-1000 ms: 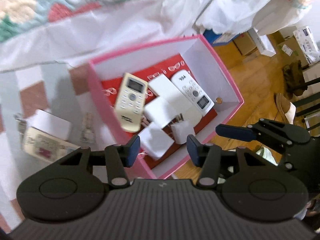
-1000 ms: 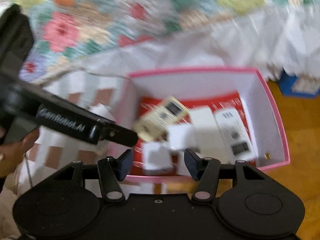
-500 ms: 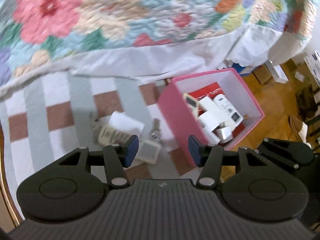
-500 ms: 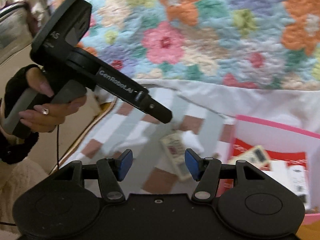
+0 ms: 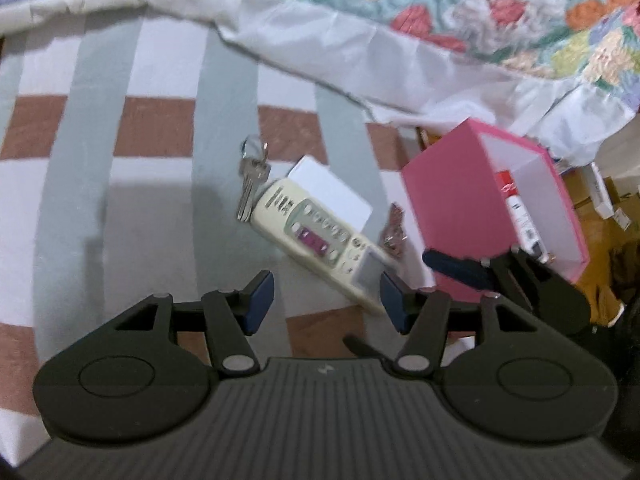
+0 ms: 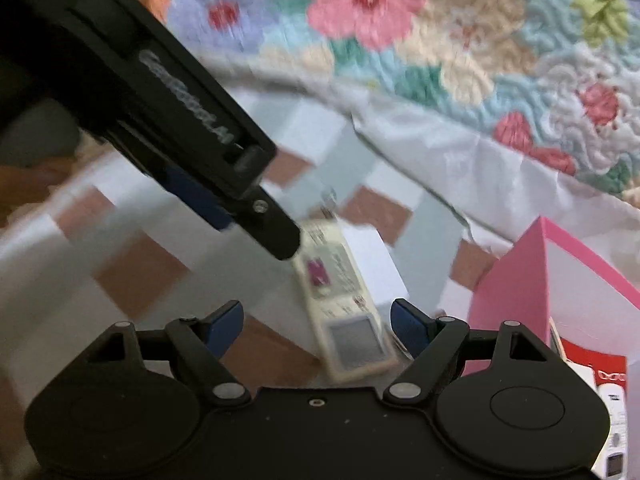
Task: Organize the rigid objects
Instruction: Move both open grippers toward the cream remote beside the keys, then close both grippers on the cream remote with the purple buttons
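A cream remote control (image 5: 320, 240) lies on the checked cloth, its screen end toward me, and also shows in the right wrist view (image 6: 344, 304). A white box (image 5: 332, 192) lies behind it, with keys (image 5: 252, 184) to its left and a small metal item (image 5: 394, 232) to its right. The pink box (image 5: 460, 216) stands at the right and holds other remotes (image 5: 524, 224). My left gripper (image 5: 326, 302) is open, just short of the cream remote. My right gripper (image 6: 318, 326) is open, its fingers either side of the remote's screen end.
A floral quilt (image 5: 480, 8) with a white sheet edge (image 5: 360, 60) lies behind the objects. The wooden floor with cardboard boxes (image 5: 600, 200) is at the far right. The left gripper's body (image 6: 160, 100) crosses the upper left of the right wrist view.
Both grippers have swung away from the pink box and come down close over the cream remote on the cloth. Both stay open.
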`<state>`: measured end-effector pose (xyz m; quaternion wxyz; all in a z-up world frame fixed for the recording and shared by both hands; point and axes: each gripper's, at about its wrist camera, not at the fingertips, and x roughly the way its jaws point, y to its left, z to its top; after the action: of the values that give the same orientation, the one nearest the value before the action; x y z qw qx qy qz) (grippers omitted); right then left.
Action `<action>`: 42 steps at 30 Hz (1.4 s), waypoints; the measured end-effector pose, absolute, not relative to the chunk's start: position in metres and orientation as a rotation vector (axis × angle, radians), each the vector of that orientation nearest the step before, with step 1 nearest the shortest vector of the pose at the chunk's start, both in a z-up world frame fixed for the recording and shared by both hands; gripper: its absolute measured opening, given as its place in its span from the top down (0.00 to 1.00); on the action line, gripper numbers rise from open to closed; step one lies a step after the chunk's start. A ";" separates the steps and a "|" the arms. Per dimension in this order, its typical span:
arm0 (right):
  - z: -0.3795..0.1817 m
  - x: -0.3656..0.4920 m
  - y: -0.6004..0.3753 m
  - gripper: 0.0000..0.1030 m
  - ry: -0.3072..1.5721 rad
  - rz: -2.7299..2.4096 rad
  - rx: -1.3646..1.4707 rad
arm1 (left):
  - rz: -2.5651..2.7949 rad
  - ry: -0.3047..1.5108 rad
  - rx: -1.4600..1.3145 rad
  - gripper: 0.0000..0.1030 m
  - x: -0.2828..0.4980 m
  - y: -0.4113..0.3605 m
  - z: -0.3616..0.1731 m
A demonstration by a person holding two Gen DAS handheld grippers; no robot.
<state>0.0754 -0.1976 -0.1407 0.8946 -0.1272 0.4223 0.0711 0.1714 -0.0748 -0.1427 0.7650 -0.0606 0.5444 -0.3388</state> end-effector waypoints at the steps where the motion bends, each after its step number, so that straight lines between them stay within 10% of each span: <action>1: -0.146 0.080 -0.199 0.18 0.873 0.137 -0.264 | -0.727 1.185 -0.140 0.44 0.172 -0.077 -0.151; 15: -0.168 0.100 -0.225 0.38 1.007 0.102 -0.060 | -0.741 1.153 -0.185 0.21 0.173 -0.095 -0.192; 25: -0.166 0.085 -0.211 0.38 1.117 0.187 0.062 | -0.712 1.210 -0.272 0.45 0.174 -0.086 -0.197; 42: -0.160 0.081 -0.201 0.42 1.072 0.179 0.040 | -0.710 1.206 -0.287 0.41 0.158 -0.086 -0.189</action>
<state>0.0810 -0.2014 -0.1603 0.8558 0.0191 0.5099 0.0852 0.1576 -0.0864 -0.1888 0.7554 -0.1317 0.5532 -0.3255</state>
